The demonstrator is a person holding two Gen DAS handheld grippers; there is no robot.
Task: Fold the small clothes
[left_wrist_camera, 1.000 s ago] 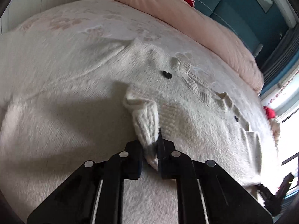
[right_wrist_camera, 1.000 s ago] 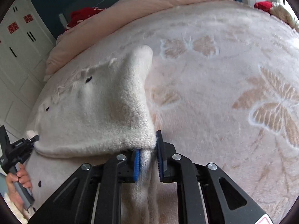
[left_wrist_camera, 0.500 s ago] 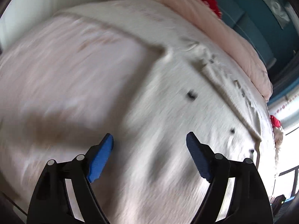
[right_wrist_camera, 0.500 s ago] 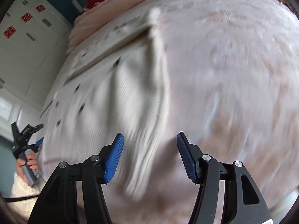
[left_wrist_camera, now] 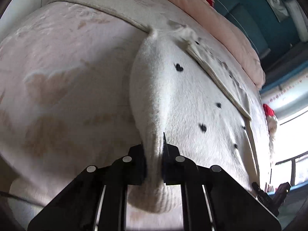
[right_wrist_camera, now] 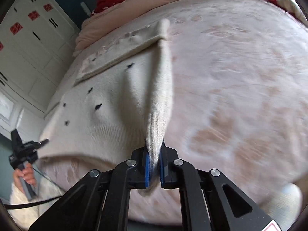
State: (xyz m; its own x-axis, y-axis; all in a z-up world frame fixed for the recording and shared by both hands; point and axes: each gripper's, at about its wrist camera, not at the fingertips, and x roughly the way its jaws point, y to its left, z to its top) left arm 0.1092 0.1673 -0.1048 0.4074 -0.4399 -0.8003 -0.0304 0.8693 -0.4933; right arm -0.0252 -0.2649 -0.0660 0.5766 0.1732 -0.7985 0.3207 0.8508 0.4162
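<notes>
Both grippers have re-closed since half a second ago, when each set of jaws stood wide apart above the garment. The left gripper (left_wrist_camera: 154, 154) now has its jaws clamped on the near hem edge of the white sweater (left_wrist_camera: 182, 100); the fabric bulges out below the fingers. The right gripper (right_wrist_camera: 154, 165) has its jaws clamped on the opposite side edge, which rises in a taut ridge running toward 12 o'clock.

The sweater, white knit with small black heart marks, lies spread on the bed (right_wrist_camera: 240, 77). A flap is already folded across its far part, and a pink duvet (left_wrist_camera: 221, 19) lies beyond it at 1 o'clock.

Assessment: the previous fold is released and a new grasp pair is established at the two near corners. The next fold, likely bottom hem toward collar, is ready to begin. Uneven lift would skew the fold line.
</notes>
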